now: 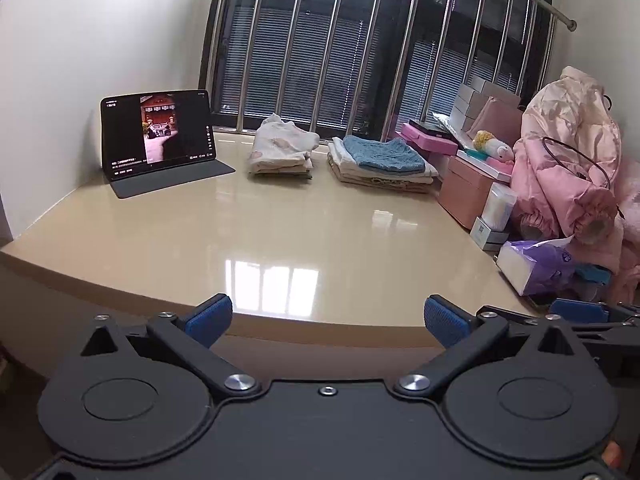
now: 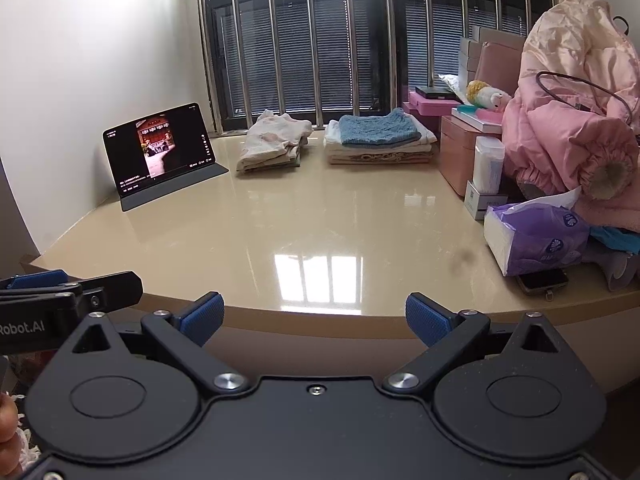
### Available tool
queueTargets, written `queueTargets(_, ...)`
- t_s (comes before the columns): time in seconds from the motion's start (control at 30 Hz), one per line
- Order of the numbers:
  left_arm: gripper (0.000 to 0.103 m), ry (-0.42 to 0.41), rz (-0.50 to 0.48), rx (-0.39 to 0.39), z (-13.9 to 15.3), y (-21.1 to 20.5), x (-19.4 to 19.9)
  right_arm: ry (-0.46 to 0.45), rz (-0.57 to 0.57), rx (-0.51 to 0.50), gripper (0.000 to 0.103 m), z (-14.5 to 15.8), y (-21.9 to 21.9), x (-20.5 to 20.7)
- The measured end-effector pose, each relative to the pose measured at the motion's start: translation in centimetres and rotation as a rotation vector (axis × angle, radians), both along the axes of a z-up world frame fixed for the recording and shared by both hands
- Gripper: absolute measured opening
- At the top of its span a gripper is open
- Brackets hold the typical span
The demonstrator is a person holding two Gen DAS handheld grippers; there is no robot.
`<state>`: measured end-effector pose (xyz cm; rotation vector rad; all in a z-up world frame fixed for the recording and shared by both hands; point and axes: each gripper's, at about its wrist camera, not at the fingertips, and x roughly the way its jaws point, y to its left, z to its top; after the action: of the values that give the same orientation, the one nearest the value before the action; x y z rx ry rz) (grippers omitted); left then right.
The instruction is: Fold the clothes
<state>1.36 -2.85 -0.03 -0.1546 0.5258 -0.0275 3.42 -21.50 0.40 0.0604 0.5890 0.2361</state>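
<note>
While held low at the near edge of the glossy beige table (image 1: 280, 232), both empty: left gripper (image 1: 328, 320) with blue pads (image 1: 212, 318) spread wide apart, right gripper (image 2: 314, 318) likewise parted, nothing between the fingers. Side by side, left one's tip visible at the left border of the right wrist view. Far back by the barred window (image 1: 320, 40), two folded stacks just apart: a cream floral pile (image 1: 280, 152) on the left, a second pile topped by a blue knit piece (image 1: 384, 154) on the right. Propped tablet (image 1: 158, 132) at far left, screen lit. Along the right side, pink boxes (image 2: 460, 156), purple tissue pack (image 2: 536, 240), phone (image 2: 542, 280), heaped pink quilted jacket (image 2: 576, 112).
</note>
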Motion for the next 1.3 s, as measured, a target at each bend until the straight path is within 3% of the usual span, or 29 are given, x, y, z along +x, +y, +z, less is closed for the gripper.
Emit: queueTargets(1.3,0.103,0.004,-0.017,0.026,-0.16,-0.78,-0.28,-0.006,0.009,0.029,0.098,-0.94,-0.68,-0.27)
